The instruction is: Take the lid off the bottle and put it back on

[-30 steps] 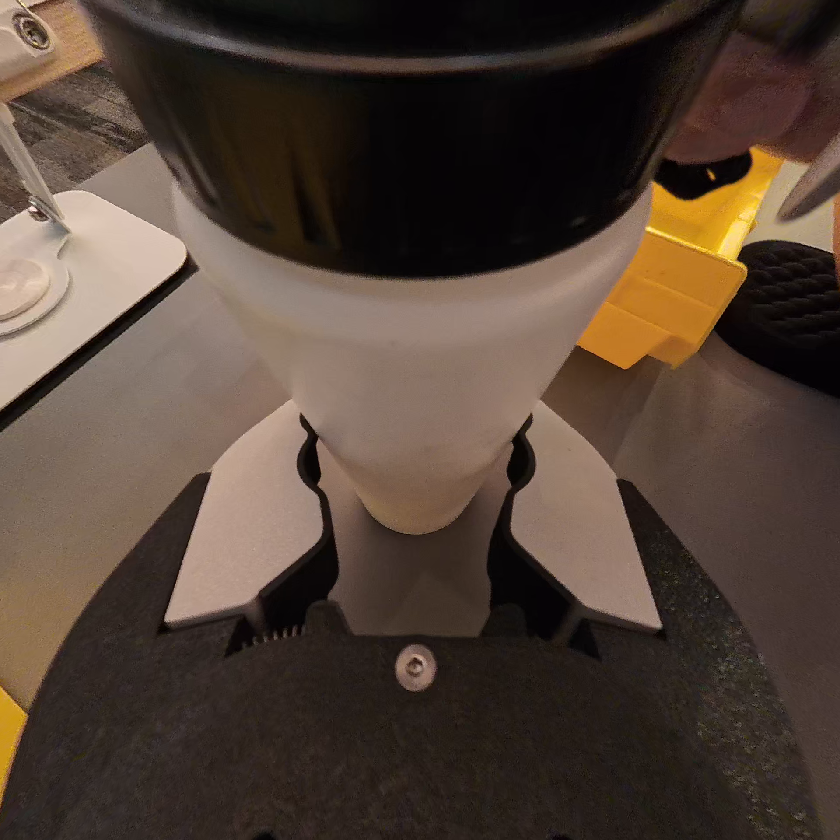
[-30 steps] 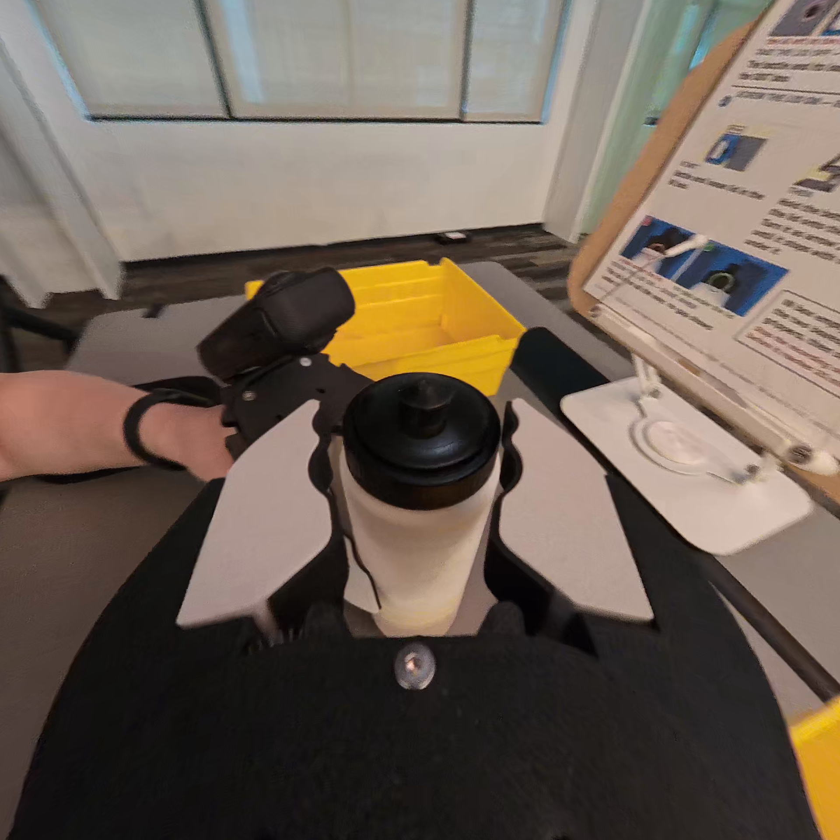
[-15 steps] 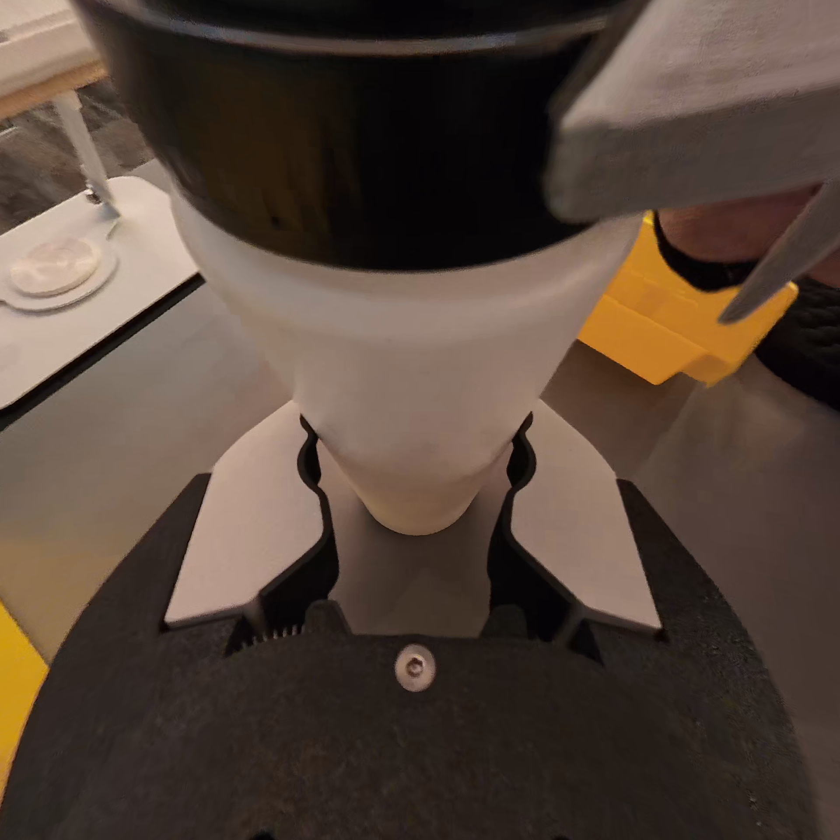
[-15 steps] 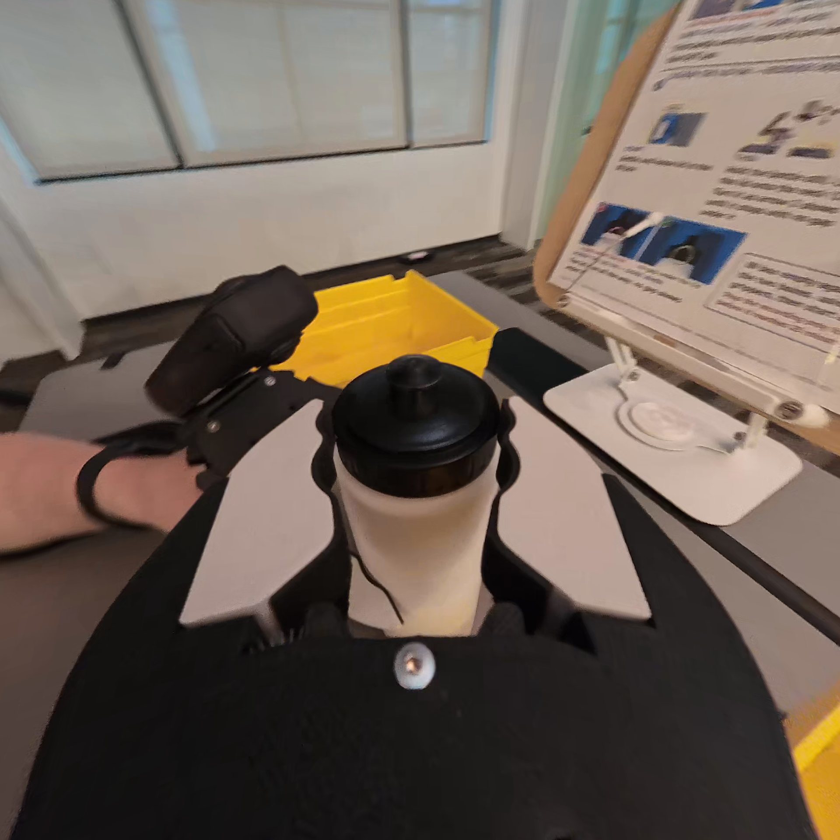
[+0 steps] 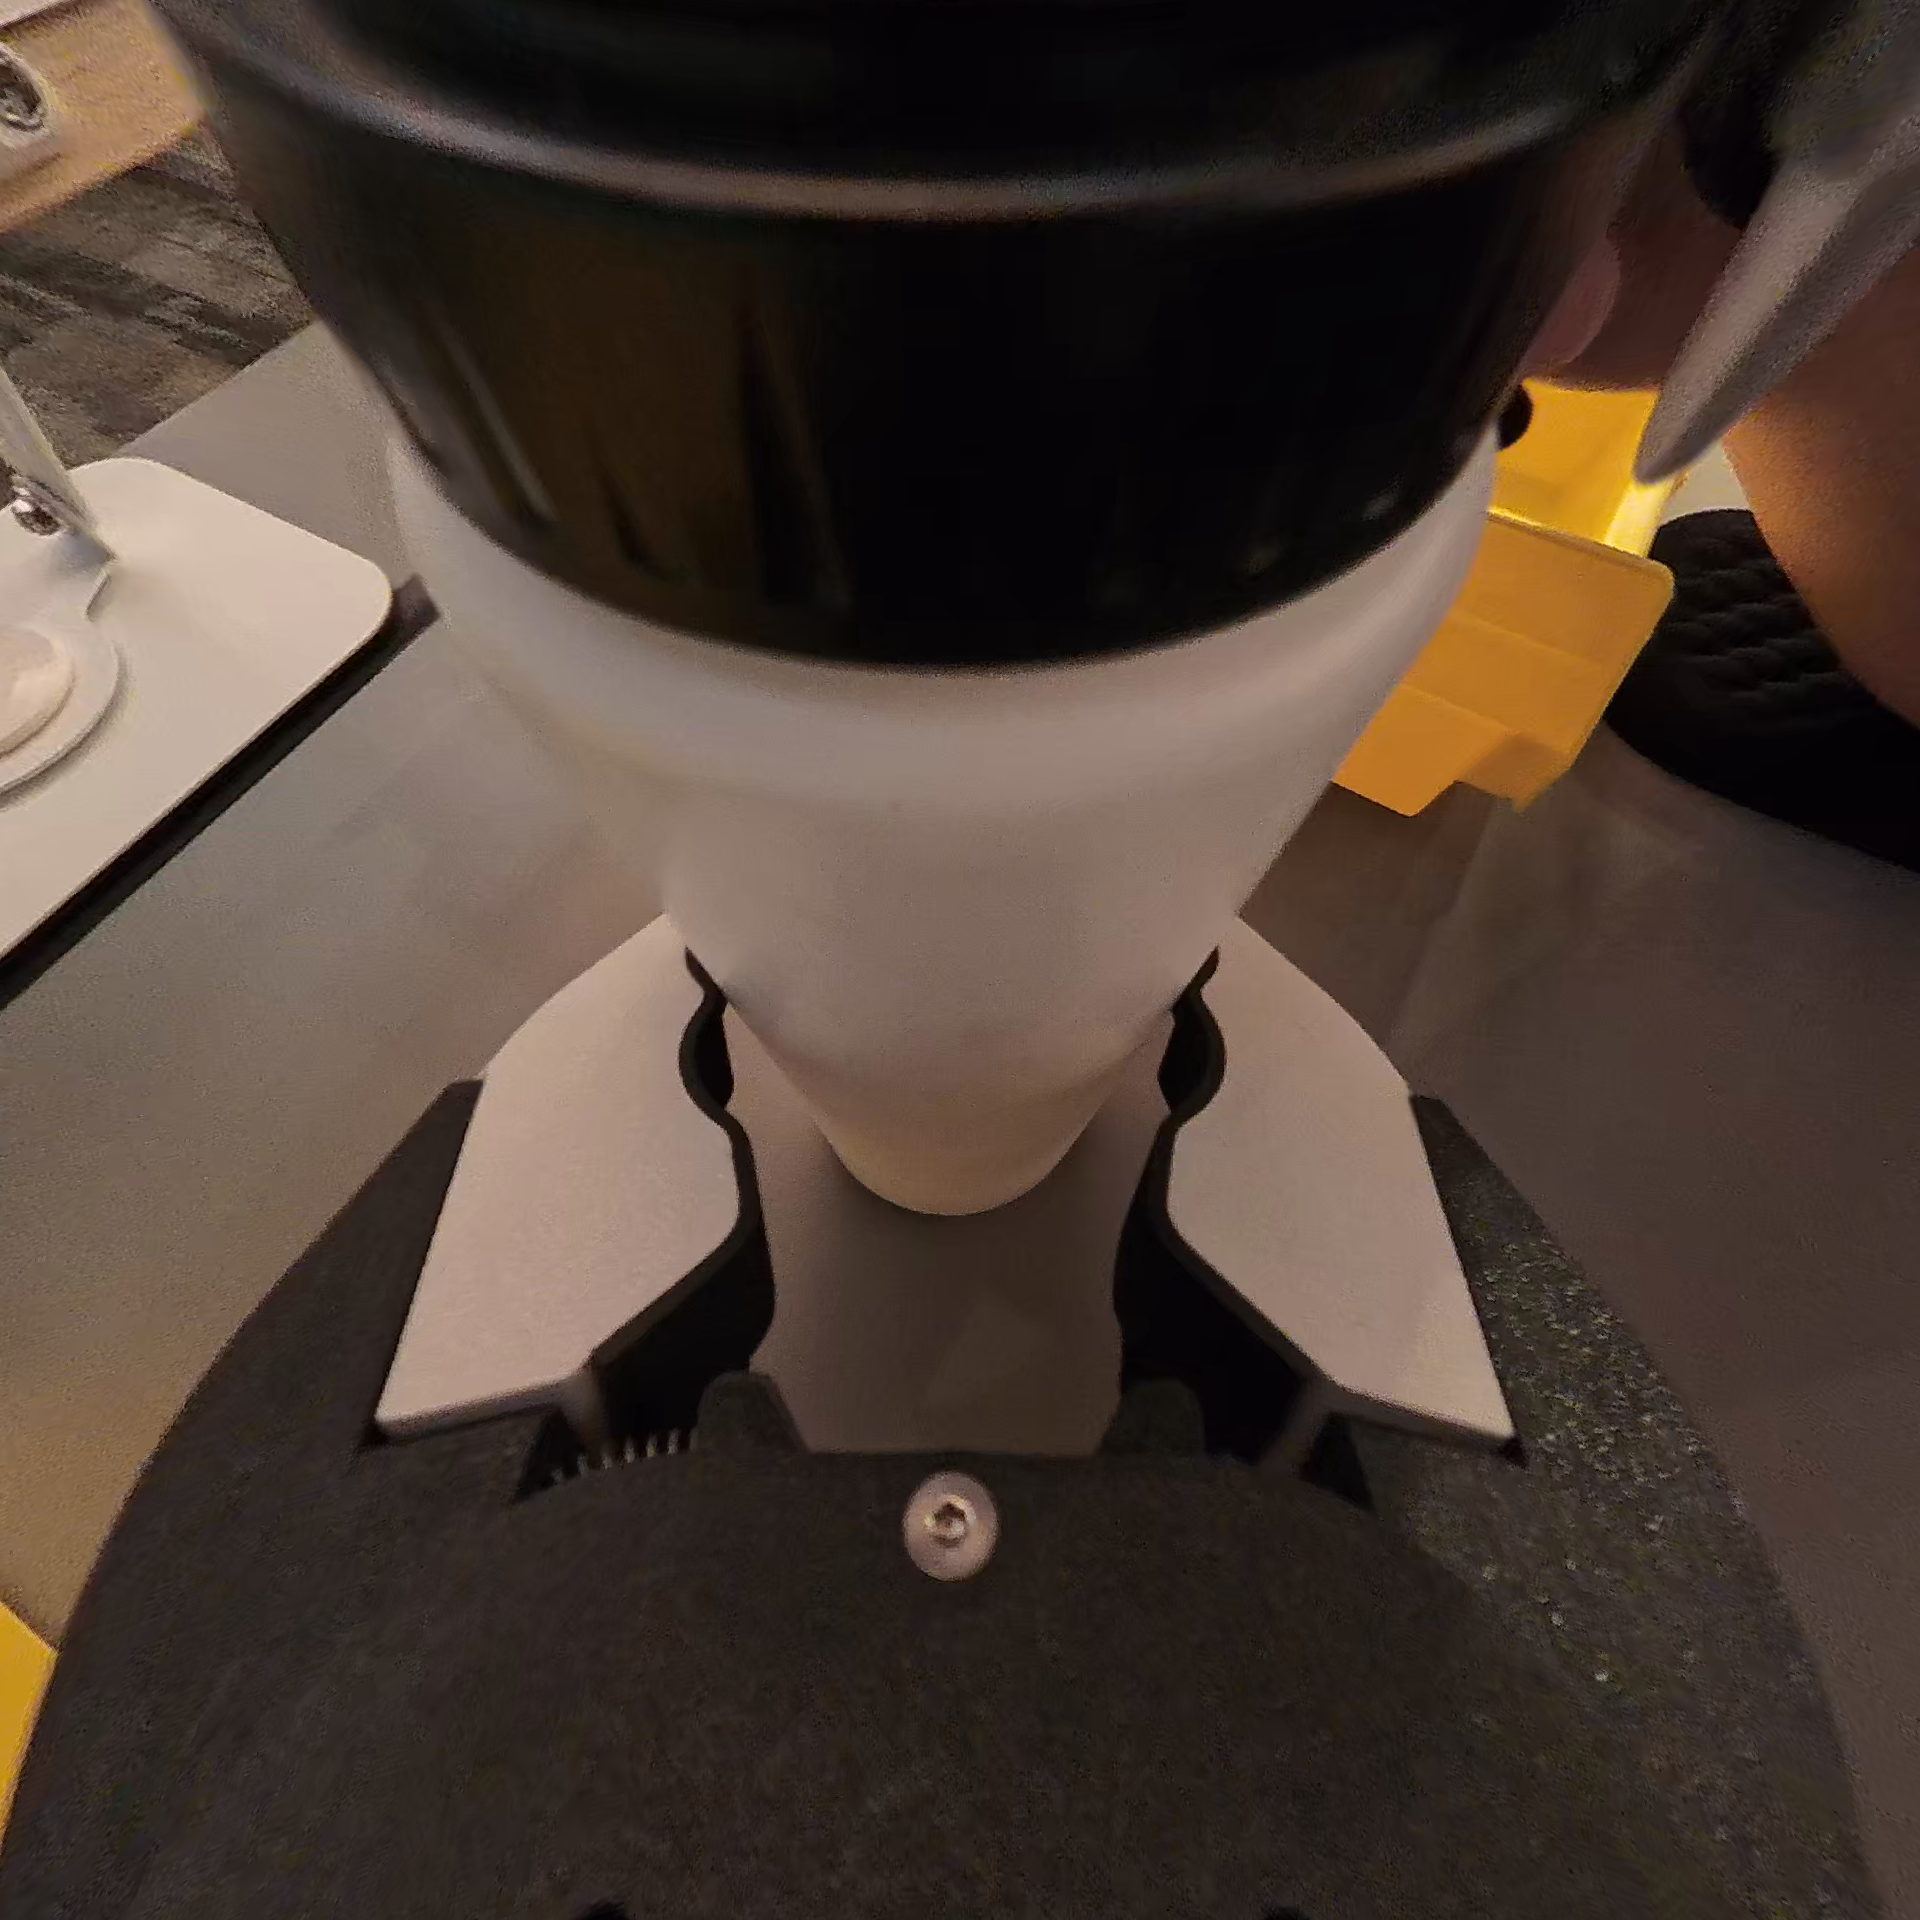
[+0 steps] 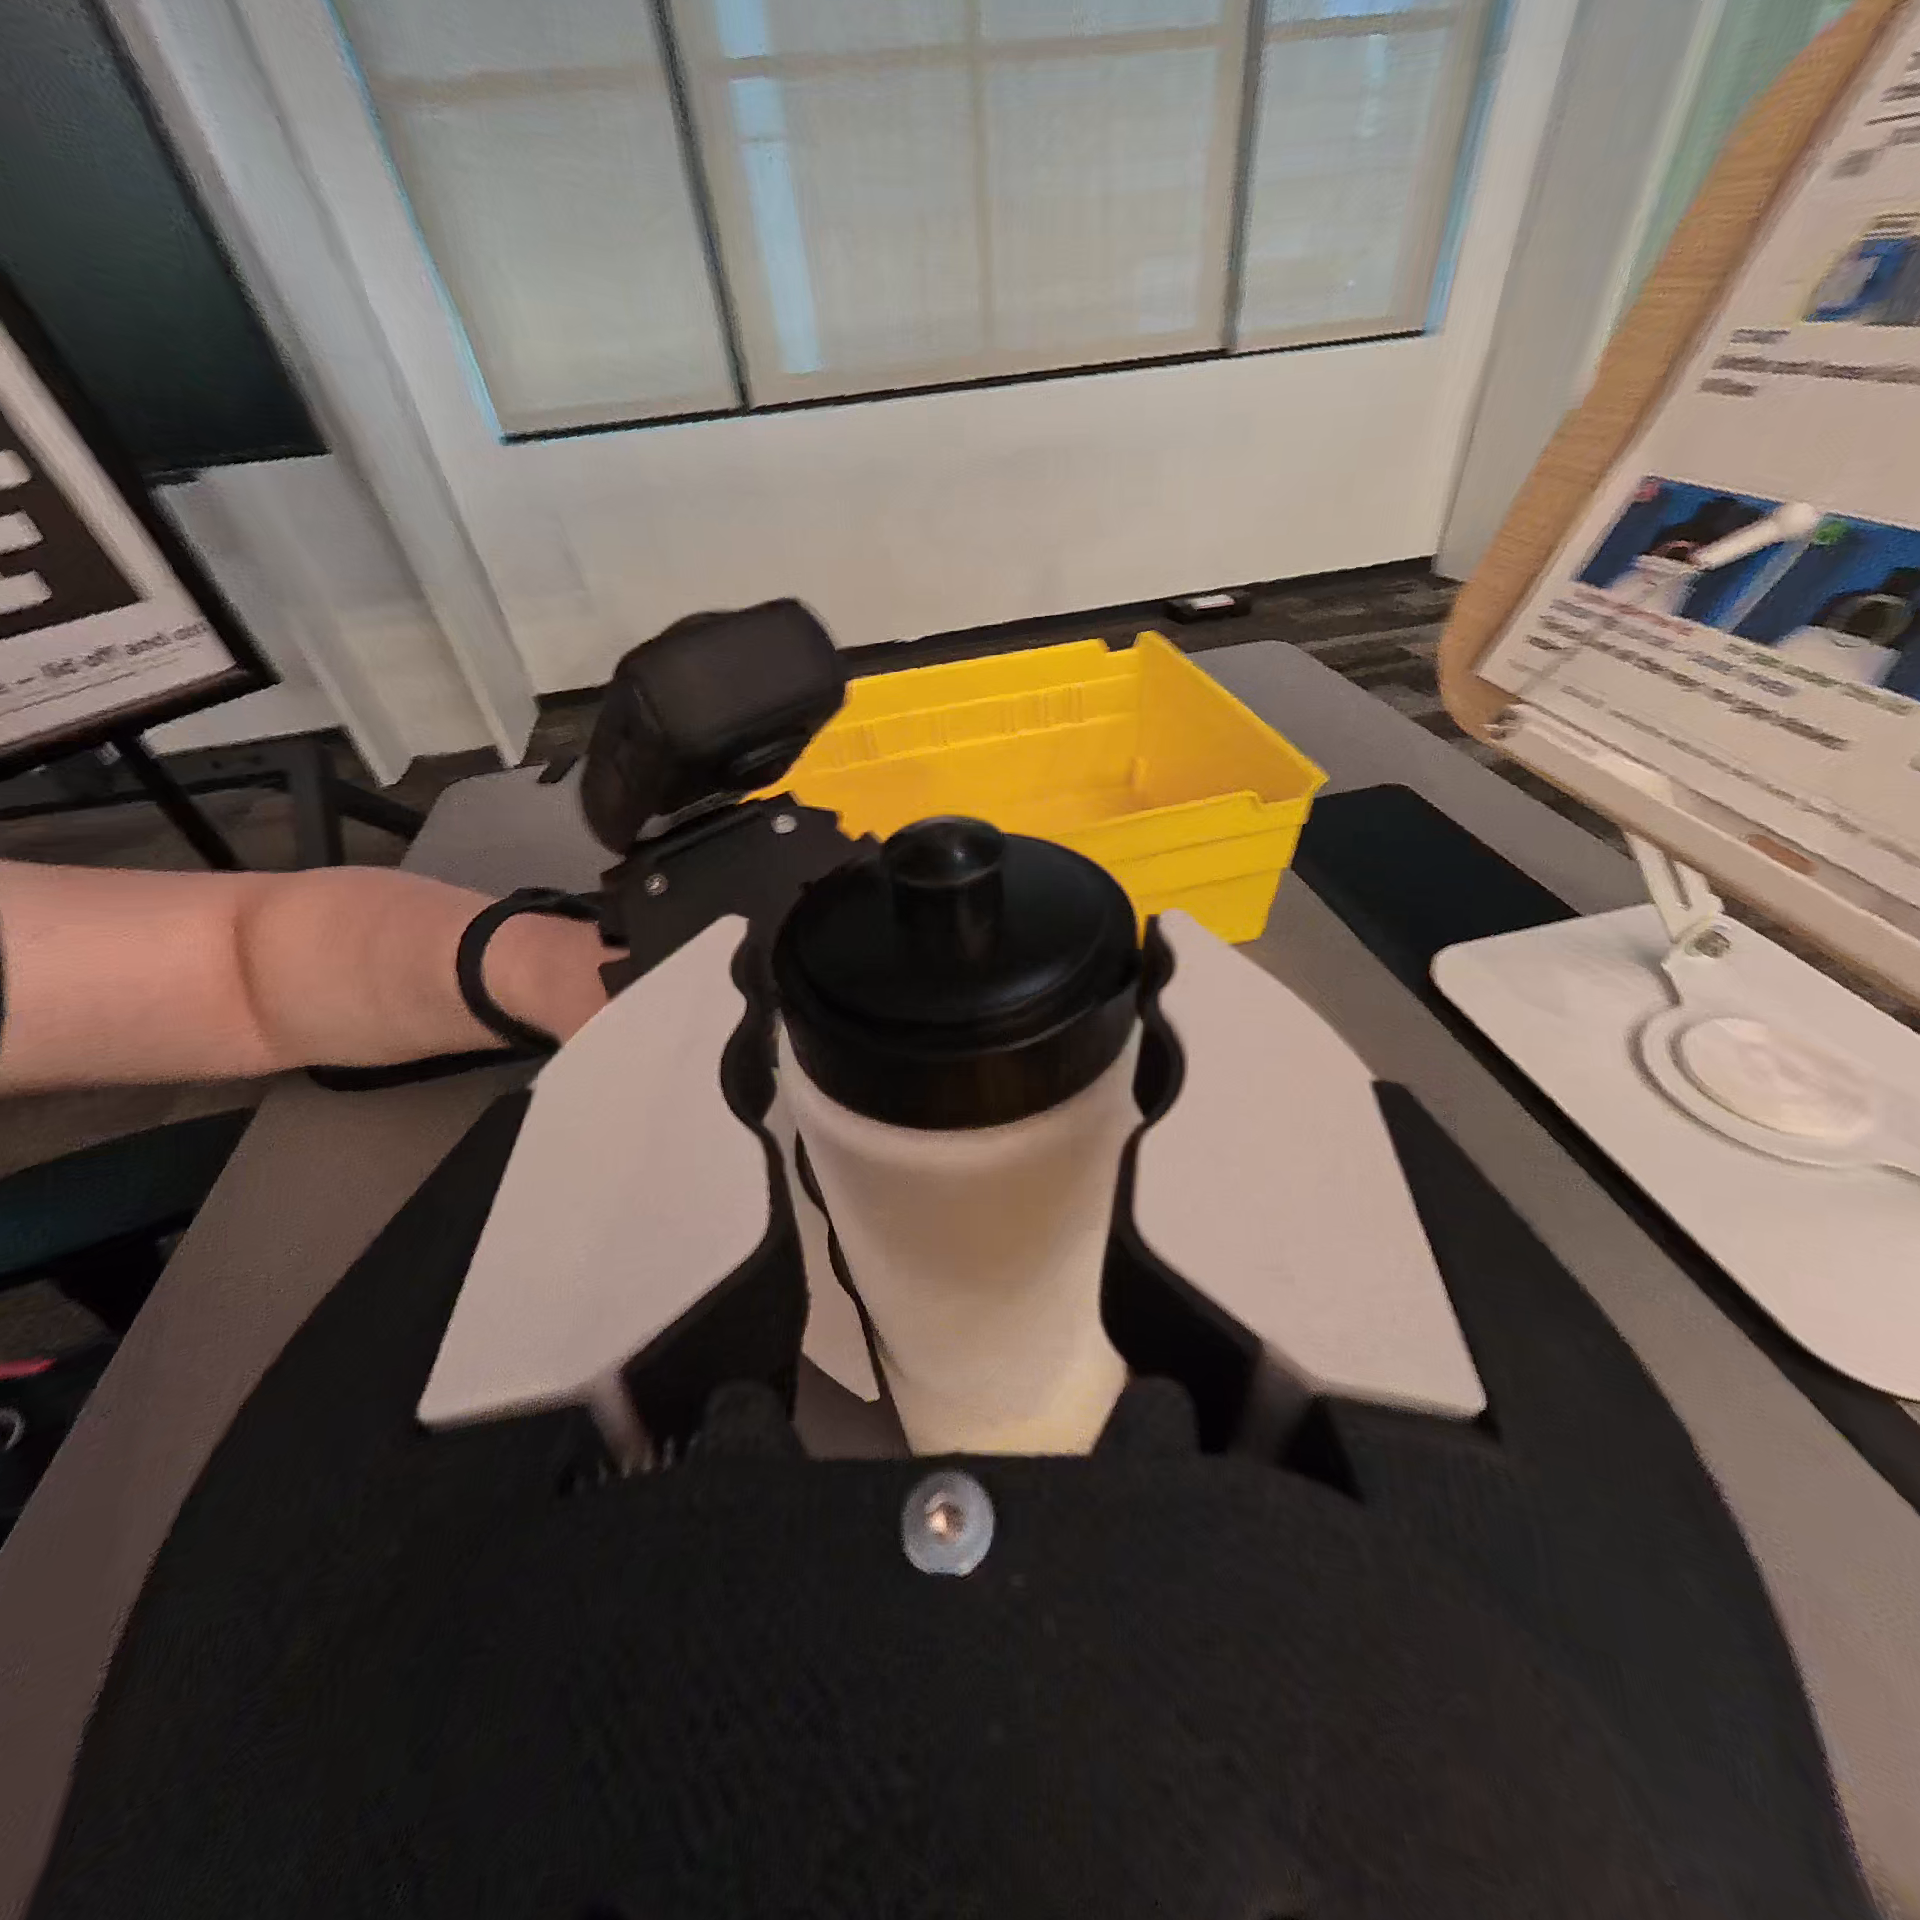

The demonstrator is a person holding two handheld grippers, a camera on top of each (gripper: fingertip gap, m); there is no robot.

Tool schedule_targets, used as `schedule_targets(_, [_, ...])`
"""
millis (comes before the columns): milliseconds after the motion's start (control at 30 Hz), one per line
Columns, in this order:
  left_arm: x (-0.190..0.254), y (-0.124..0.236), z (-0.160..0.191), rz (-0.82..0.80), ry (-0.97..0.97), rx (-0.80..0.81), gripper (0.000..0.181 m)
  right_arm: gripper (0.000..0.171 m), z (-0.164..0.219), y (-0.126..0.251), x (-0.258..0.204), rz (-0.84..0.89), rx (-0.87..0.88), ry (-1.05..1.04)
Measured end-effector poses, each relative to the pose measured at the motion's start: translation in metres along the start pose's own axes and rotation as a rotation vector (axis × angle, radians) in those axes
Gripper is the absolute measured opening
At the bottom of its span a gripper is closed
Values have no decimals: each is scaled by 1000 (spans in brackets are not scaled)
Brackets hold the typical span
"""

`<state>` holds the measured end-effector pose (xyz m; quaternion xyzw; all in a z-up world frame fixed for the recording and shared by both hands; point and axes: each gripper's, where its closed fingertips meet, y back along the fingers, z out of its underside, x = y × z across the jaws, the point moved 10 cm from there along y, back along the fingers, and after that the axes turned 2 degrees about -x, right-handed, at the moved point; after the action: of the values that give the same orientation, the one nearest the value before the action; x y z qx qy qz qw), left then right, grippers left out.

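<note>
Swinging leftward since a second ago, the right gripper [image 6: 951,1023] brackets the black lid [image 6: 951,977], contact unclear. Left gripper [image 5: 951,1023] clamps the white bottle [image 5: 935,831] low, centre table. Light, squeezable plastic (probably); grip the ribbed lid's sides.

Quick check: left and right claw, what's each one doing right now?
Left claw: shut on the white bottle, low on its body.
Right claw: shut on the black lid.

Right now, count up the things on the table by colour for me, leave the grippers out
White: 2, bottle and stand base
Black: 2, lid and mat
Yellow: 1, bin; a second yellow edge is unclear
Total: 5
</note>
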<state>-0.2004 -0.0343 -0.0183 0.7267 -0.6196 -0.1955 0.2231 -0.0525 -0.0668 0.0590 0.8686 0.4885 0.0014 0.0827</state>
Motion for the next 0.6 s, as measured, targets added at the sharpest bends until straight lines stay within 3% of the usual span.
schedule_targets(133, [1,1,-1,-6,4,-5,83,70,0,-4,-7,55,-43,73])
schedule_targets(367, [1,2,0,-160,89,-10,82,70,5,-20,-28,400,33,-3])
schedule_targets(467, [-1,2,0,-119,69,-8,82,70,0,-18,-27,363,-17,35])
schedule_targets(600, [3,0,-1,-3,8,-4,83,79,-6,-6,-12,189,-5,59])
